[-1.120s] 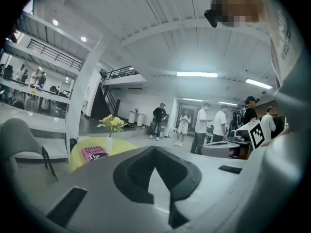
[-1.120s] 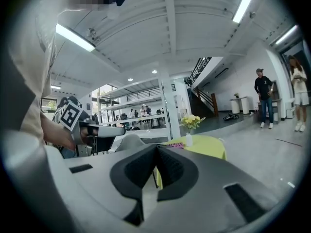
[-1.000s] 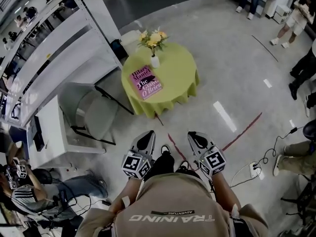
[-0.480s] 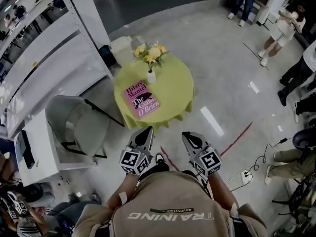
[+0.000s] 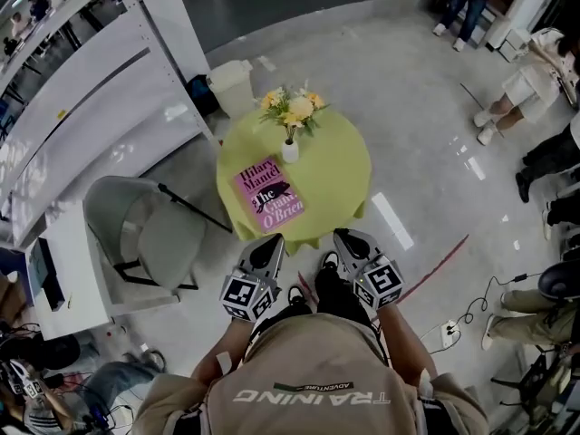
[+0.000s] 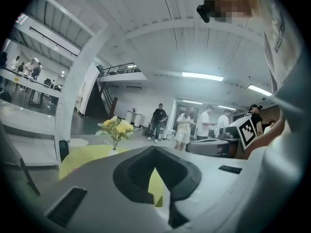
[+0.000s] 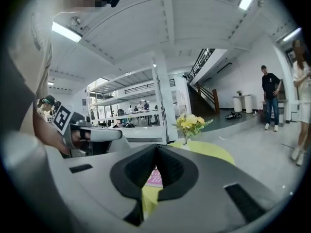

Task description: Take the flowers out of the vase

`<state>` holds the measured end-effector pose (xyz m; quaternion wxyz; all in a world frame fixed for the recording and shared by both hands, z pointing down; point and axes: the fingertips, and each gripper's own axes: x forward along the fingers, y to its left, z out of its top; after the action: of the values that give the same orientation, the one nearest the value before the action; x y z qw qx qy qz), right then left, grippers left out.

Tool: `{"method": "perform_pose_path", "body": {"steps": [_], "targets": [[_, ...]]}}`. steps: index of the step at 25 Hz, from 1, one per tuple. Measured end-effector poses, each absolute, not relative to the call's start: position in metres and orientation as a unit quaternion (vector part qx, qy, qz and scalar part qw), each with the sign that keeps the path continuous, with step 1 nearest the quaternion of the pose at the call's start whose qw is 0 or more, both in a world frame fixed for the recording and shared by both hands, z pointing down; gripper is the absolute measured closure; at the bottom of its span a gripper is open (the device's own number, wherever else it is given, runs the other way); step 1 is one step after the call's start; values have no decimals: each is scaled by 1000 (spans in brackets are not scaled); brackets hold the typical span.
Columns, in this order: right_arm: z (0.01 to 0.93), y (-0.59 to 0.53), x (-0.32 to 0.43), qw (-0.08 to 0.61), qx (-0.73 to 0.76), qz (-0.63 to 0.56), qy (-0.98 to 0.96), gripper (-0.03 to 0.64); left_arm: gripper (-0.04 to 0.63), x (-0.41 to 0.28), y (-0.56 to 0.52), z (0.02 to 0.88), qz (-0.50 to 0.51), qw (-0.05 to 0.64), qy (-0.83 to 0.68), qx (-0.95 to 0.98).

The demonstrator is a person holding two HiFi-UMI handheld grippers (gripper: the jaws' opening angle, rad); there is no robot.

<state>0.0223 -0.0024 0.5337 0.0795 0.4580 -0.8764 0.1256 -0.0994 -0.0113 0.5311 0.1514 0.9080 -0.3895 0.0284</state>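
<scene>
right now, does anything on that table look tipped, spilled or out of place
Nothing stands out. The vase stands upright on the round green table with the flowers in it, and the pink book lies flat beside it. No spill or damage shows.

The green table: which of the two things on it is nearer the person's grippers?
The pink book, lying flat by the table's near edge. The white vase with yellow flowers stands upright behind it, farther away.
</scene>
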Motion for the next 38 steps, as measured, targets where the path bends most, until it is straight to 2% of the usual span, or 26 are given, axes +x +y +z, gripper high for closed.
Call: {"method": "perform_pose_path", "body": {"steps": [15,17,21,22,23,38], "targets": [[619,-244,16,93,394,165,-899,614,584,-59,-122,554,38,173,-488,855],[629,-266,13,95,394,180,-896,535,584,-57,-128,553,39,174,-492,852],[656,-298,3,116,388,207,-891,526,584,-55,-136,547,25,187,-492,850],[665,-307,1,122,389,216,-887,469,584,-54,-138,545,22,188,-490,851],[673,-317,-1,126,394,224,-882,448,584,-54,-139,543,21,190,-488,852],[713,-387,-41,170,402,213,-874,446,584,-100,-149,575,30,227,-496,837]]}}
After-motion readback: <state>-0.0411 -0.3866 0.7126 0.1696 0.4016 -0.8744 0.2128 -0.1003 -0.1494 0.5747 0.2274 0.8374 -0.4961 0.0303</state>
